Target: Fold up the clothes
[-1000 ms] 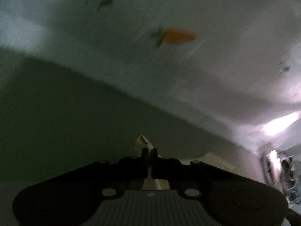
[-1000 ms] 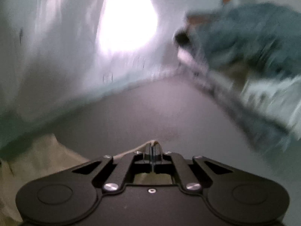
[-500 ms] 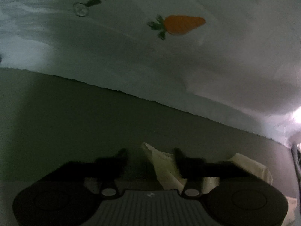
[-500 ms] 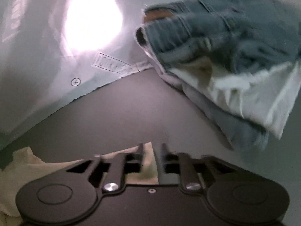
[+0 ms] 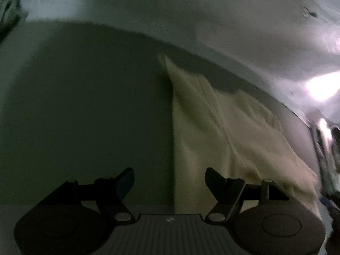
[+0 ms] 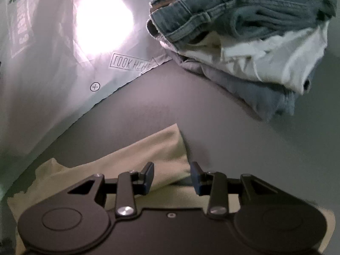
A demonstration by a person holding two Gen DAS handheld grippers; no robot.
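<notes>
I have both tools spread wide, holding nothing: left tool [image 5: 170, 180] | right tool [image 6: 171, 177] | cream garment [image 5: 223, 131] flat on worktop [image 6: 170, 97] beneath | next: pinch near corners evenly | folded stack [image 6: 244, 31] beyond.

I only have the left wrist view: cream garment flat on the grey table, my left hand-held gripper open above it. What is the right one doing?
Observer: The right hand-held gripper is open too, holding nothing, over a corner of the cream garment.
Operator: Anything else on the table on that side?
Observer: Yes, a stack of folded clothes lies beyond the garment, apart from it, with blue jeans on top.
Operator: What is under the jeans?
Observer: A white piece, then a grey-blue one at the bottom.
</notes>
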